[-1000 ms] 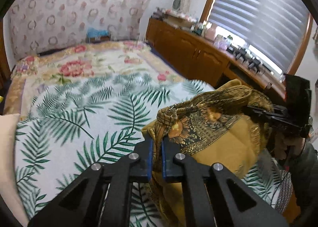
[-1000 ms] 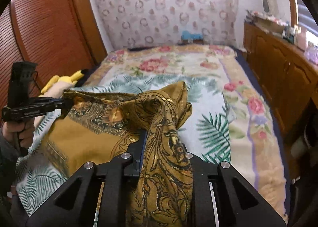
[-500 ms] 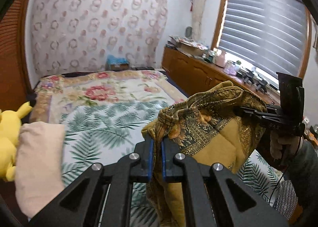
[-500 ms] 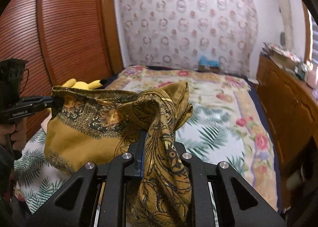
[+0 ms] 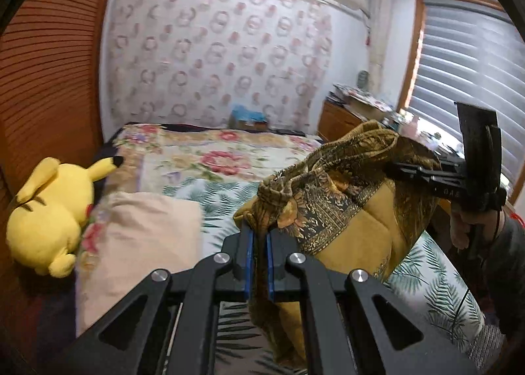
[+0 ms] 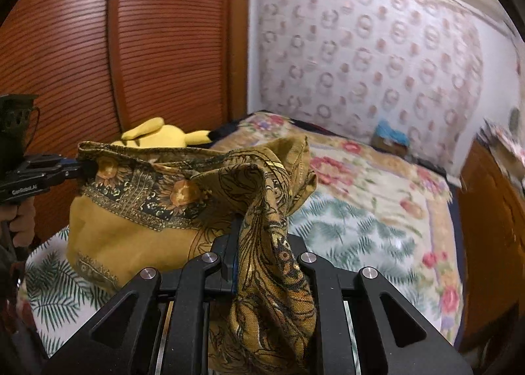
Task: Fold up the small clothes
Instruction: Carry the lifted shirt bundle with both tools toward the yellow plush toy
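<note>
Both hand-held grippers, left [image 5: 258, 257] and right [image 6: 259, 253], pinch bunched corners of the mustard cloth [image 5: 344, 227]. It hangs crumpled between them over the bed [image 6: 361, 220]; an uneven lay-down risks a crooked fold, or a corner slipping free.

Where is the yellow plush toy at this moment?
The plush toy lies at the left edge of the bed, against the brown wardrobe and beside a beige pillow. In the right wrist view it shows just behind the raised cloth.

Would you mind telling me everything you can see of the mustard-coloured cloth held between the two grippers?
The cloth looks woven: plain mustard below, with a dark floral band and ornate brown patterning along its top. It hangs slack above the leaf-print bedspread, lifted off it. The left gripper and right gripper each pinch a bunched upper corner; nothing else visibly touches it.
</note>
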{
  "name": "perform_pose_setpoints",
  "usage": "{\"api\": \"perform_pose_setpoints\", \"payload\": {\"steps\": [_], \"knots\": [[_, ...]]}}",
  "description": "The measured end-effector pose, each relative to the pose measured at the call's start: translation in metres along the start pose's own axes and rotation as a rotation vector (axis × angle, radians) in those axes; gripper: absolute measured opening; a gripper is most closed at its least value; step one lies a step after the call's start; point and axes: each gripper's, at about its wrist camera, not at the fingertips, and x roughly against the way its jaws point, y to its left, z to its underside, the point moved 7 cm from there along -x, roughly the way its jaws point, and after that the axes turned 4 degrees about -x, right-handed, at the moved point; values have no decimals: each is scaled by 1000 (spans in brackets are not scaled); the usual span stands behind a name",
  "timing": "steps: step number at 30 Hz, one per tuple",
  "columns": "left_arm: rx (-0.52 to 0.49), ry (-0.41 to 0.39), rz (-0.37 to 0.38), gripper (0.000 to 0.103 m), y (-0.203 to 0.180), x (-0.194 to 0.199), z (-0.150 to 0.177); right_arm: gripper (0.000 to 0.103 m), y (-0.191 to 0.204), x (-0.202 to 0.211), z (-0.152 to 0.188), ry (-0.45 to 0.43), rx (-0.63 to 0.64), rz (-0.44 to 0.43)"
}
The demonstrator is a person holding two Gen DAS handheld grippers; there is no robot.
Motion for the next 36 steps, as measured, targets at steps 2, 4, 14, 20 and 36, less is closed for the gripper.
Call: {"api": "perform_pose_setpoints", "payload": {"steps": [2, 4, 14, 20, 36], "knots": [[21, -14, -31, 3, 18, 7, 3, 14, 13, -13, -18, 2, 46, -15], [45, -25, -69, 3, 38, 13, 7, 14, 33, -26, -39, 2, 113, -28], [221, -9, -211, 3, 121, 29, 69, 14, 142, -119, -107, 55, 406, -141], [283, 74, -281, 3, 144, 17, 116, 14, 198, -201, -101, 142, 524, -179], [292, 133, -327, 3, 153, 13, 140, 55, 173, -249, -115, 107, 262, -53]]}}
